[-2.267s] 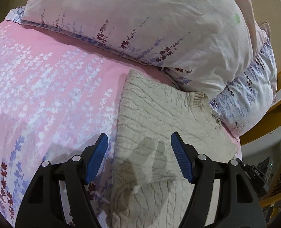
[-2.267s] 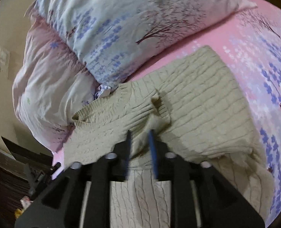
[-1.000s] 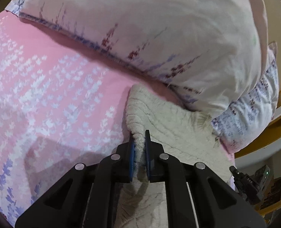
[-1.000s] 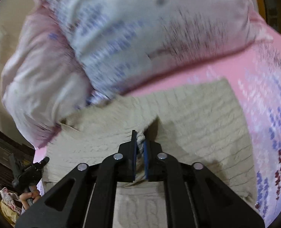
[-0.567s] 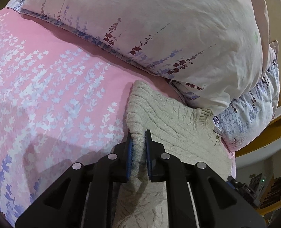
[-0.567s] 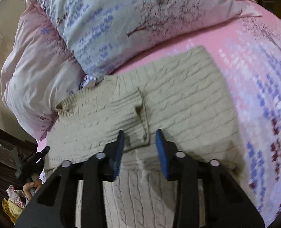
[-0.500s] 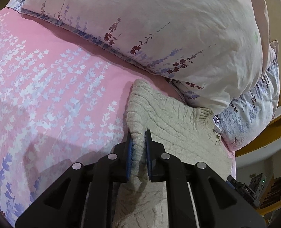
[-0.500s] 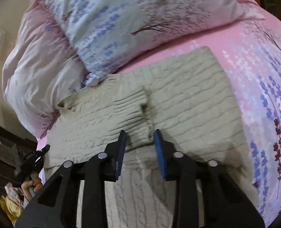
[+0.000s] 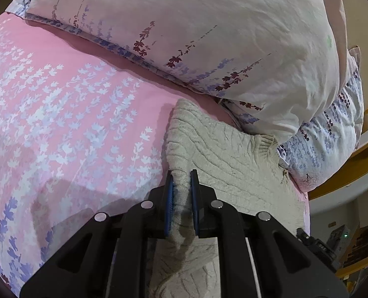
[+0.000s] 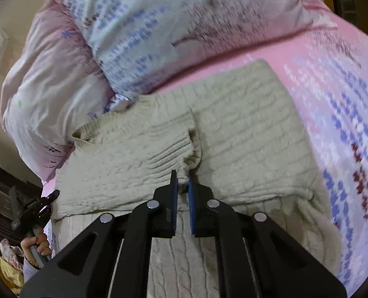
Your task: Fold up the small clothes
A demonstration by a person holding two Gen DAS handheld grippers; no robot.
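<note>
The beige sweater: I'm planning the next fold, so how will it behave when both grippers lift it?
The beige sweater will probably droop: its knit bunches between the left gripper fingers. It seems thick, with chunky cables and stacked layers, so likely heavy for its size. The ribbed cuff pinched in the right gripper looks textured, so slipping seems unlikely.

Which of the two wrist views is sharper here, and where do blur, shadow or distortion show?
Left wrist view: sharp, the sweater knit and pillow print crisp; the claw casts a soft shadow on the sheet; fisheye bends the edges, corners dark. Right wrist view: motion-blurred, the pillow and sheet prints smeared, the sweater softer, the claw fairly crisp.
</note>
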